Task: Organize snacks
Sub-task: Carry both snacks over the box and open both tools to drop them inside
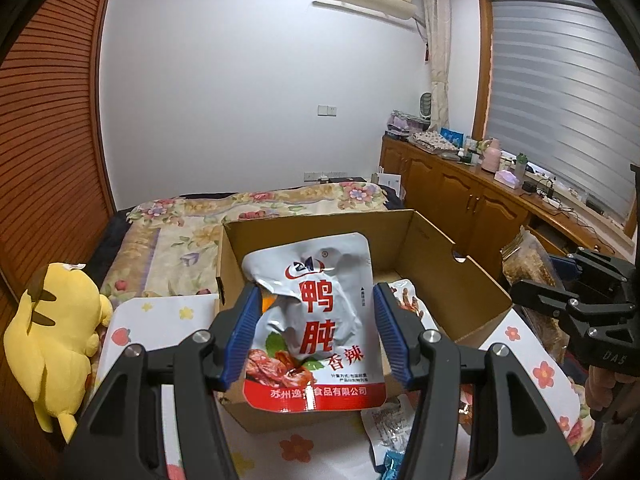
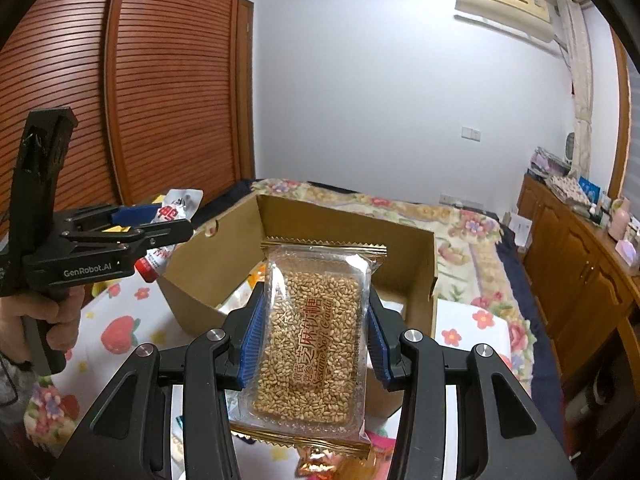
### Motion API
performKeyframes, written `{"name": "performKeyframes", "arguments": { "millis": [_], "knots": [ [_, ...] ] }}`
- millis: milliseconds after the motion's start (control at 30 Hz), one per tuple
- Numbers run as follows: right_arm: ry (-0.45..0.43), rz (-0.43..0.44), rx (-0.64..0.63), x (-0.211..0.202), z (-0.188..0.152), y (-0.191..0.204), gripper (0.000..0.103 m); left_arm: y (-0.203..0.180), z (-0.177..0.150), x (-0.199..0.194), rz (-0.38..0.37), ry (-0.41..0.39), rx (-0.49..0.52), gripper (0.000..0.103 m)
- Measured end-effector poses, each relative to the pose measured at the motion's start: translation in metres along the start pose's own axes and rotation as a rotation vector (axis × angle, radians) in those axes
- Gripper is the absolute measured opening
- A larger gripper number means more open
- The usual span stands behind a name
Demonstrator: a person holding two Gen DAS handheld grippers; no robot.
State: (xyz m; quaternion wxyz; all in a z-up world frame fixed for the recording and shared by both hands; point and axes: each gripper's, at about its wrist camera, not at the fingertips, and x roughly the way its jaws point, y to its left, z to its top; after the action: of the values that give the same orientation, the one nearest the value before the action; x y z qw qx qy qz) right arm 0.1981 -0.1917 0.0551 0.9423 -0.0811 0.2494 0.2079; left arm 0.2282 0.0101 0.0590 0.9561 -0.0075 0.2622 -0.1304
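My left gripper (image 1: 314, 334) is shut on a silver and red snack pouch (image 1: 316, 320) with red Chinese lettering, held upright in front of an open cardboard box (image 1: 440, 248). My right gripper (image 2: 314, 336) is shut on a clear pack of sesame candy (image 2: 312, 344), also raised over the box (image 2: 416, 256). In the right wrist view the left gripper (image 2: 160, 224) shows at the left with the pouch (image 2: 172, 220) in it. The right gripper (image 1: 532, 280) appears at the right edge of the left wrist view holding the sesame pack (image 1: 528, 256). Some snack packets lie inside the box.
The box stands on a white cloth with flowers and strawberries (image 1: 160, 316) beside a floral bed (image 1: 192, 236). A yellow plush toy (image 1: 56, 336) lies at the left. Loose wrappers (image 1: 388, 428) lie near the box. A wooden cabinet (image 1: 460, 196) runs along the right.
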Motion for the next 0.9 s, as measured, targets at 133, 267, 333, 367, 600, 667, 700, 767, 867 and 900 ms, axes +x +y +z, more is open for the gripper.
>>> {"name": "performKeyframes", "arguments": {
  "millis": [133, 267, 333, 367, 600, 667, 700, 767, 867, 900],
  "knots": [
    [0.008, -0.005, -0.006, 0.01, 0.005, -0.003, 0.045, 0.001, 0.002, 0.009, 0.001, 0.014, -0.012, 0.056],
    [0.02, -0.007, -0.006, 0.021, 0.009, -0.006, 0.045, 0.003, 0.001, 0.02, 0.002, 0.034, -0.021, 0.056],
    [0.028, -0.009, -0.004, 0.028, 0.012, -0.007, 0.045, 0.004, -0.001, 0.027, 0.002, 0.049, -0.03, 0.056],
    [0.032, -0.009, -0.002, 0.033, 0.014, -0.007, 0.045, 0.004, -0.001, 0.03, 0.002, 0.056, -0.033, 0.056],
    [0.057, -0.017, 0.035, 0.06, 0.018, -0.013, 0.045, 0.002, -0.003, 0.054, 0.01, 0.1, -0.021, 0.057],
    [0.068, -0.027, 0.042, 0.068, 0.018, -0.014, 0.045, 0.001, -0.002, 0.061, 0.014, 0.109, -0.019, 0.057],
    [0.075, -0.031, 0.043, 0.072, 0.016, -0.016, 0.045, 0.0, -0.003, 0.063, 0.015, 0.113, -0.017, 0.057],
    [0.097, -0.043, 0.049, 0.083, 0.012, -0.017, 0.045, -0.002, -0.003, 0.068, 0.018, 0.121, -0.017, 0.057],
    [0.116, -0.06, 0.058, 0.092, 0.004, -0.021, 0.045, -0.001, -0.007, 0.073, 0.015, 0.134, -0.017, 0.058],
    [0.119, -0.059, 0.063, 0.093, 0.001, -0.023, 0.045, -0.002, -0.009, 0.075, 0.015, 0.139, -0.013, 0.058]
  ]
}}
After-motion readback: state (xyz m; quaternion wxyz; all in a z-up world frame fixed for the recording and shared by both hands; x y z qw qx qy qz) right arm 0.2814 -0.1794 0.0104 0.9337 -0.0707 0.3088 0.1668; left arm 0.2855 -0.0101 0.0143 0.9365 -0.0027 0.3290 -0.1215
